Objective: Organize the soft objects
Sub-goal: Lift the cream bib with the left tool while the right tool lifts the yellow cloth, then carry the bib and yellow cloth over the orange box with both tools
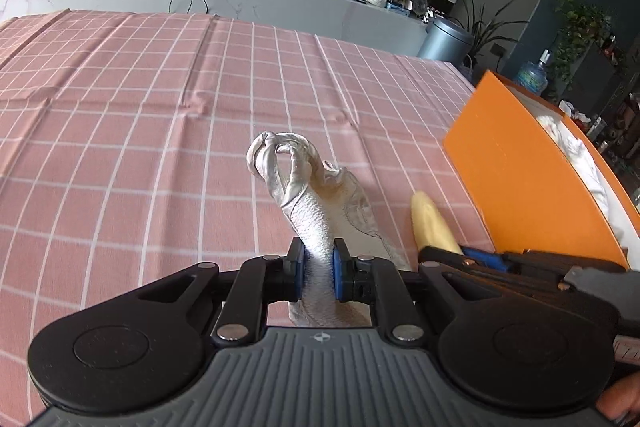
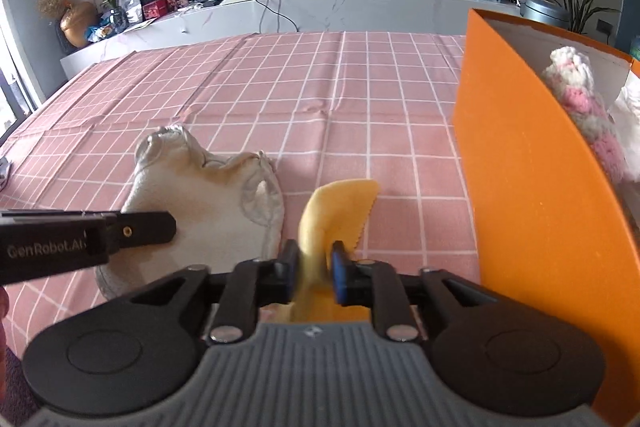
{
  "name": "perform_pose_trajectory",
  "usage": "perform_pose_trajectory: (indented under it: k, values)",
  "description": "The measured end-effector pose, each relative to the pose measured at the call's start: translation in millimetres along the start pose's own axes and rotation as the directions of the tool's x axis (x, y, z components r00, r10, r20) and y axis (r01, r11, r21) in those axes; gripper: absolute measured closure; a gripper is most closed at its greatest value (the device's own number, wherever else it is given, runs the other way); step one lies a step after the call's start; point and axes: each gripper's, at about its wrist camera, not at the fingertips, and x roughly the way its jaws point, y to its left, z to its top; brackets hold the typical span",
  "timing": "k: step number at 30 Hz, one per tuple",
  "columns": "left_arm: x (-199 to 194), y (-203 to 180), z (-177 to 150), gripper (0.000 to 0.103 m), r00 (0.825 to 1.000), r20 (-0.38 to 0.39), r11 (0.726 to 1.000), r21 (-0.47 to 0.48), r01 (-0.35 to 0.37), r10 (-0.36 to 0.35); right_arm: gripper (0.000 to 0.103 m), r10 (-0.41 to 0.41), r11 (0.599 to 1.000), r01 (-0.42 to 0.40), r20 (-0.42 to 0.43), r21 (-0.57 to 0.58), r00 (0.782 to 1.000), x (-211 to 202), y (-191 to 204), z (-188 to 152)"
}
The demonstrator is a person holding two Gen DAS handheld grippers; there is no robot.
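While the left gripper (image 1: 319, 265) clamps a white glove (image 1: 312, 195) at frame centre and the right gripper (image 2: 314, 273) pinches a yellow cloth (image 2: 338, 211), both await carrying into the orange box (image 2: 532, 195) at right, then release.

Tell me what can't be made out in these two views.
- Box contents: both views, the orange wall hides all but a pink and white knit and some white cloth.
- Yellow cloth in the right gripper: right view, its lower part is blurred, so pad contact is unclear.
- Glove cuff: left view, hidden below the shut left gripper.
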Motion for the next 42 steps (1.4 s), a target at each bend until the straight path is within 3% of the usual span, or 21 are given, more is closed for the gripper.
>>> perform_pose_trajectory:
  k: [2,5,8,11,13,15,16,19,22,25,29,34,42]
  values:
    - [-2.9,-0.2,-5.2,0.088,1.0,-0.001,1.0,0.009,-0.005,0.005,0.061,0.003,0.999,-0.002,0.02,-0.032,1.0,-11.7,-0.8,-3.8]
    - [-7.8,1.8,-8.9,0.088,1.0,0.003,1.0,0.017,-0.008,0.008,0.051,0.032,0.996,-0.03,0.02,-0.078,0.999,-26.8,-1.4,-14.7]
    - [-9.9,3.7,-13.0,0.088,1.0,0.001,1.0,0.011,-0.01,0.01,0.032,0.035,0.992,-0.033,0.009,-0.122,0.999,-29.2,3.9,-28.3]
    - [-10.8,5.4,-16.8,0.088,1.0,0.001,1.0,0.009,-0.017,0.017,0.028,-0.005,0.993,0.007,0.012,-0.12,1.0,-20.4,8.3,-31.2]
    - [-12.3,7.2,-17.7,0.088,1.0,0.005,1.0,0.011,-0.021,0.021,0.03,-0.002,0.997,0.002,0.005,-0.084,1.0,-14.6,6.8,-29.2]
    - [-15.3,8.9,-19.2,0.088,1.0,0.01,1.0,0.011,-0.029,0.029,0.043,-0.013,0.999,0.013,-0.006,-0.043,1.0,-8.3,3.5,-28.2]
    - [-15.8,10.7,-19.0,0.088,1.0,0.01,1.0,0.005,-0.029,0.029,0.045,-0.022,0.999,0.022,-0.014,-0.03,1.0,-5.0,1.9,-28.6]
    - [-15.0,13.8,-18.9,0.088,1.0,0.01,1.0,-0.004,-0.029,0.029,0.05,-0.045,0.997,0.045,0.011,-0.063,0.999,-2.0,4.8,-29.7]
    - [-13.5,11.8,-19.0,0.088,1.0,0.008,1.0,0.0,-0.024,0.024,0.072,-0.051,0.992,0.054,0.033,-0.112,0.998,-1.9,11.1,-33.1]
    - [-14.9,9.2,-19.4,0.088,1.0,0.01,1.0,0.005,-0.019,0.019,0.101,-0.077,0.987,0.082,0.041,-0.14,0.996,-2.3,13.1,-33.1]
    - [-19.3,6.8,-18.1,0.088,1.0,0.02,1.0,0.01,-0.018,0.018,0.103,-0.063,0.992,0.066,0.033,-0.11,0.997,-7.1,7.8,-30.5]
    - [-31.5,-4.3,-15.7,0.088,0.999,0.051,0.999,0.032,-0.017,0.016,0.103,-0.048,0.987,0.063,0.099,-0.15,0.994,-34.7,13.5,-27.8]
    - [-59.8,-31.1,-9.8,0.088,0.992,0.128,0.997,0.076,-0.004,-0.005,0.103,-0.015,0.993,0.041,0.225,-0.109,0.974,-85.1,5.6,-11.8]
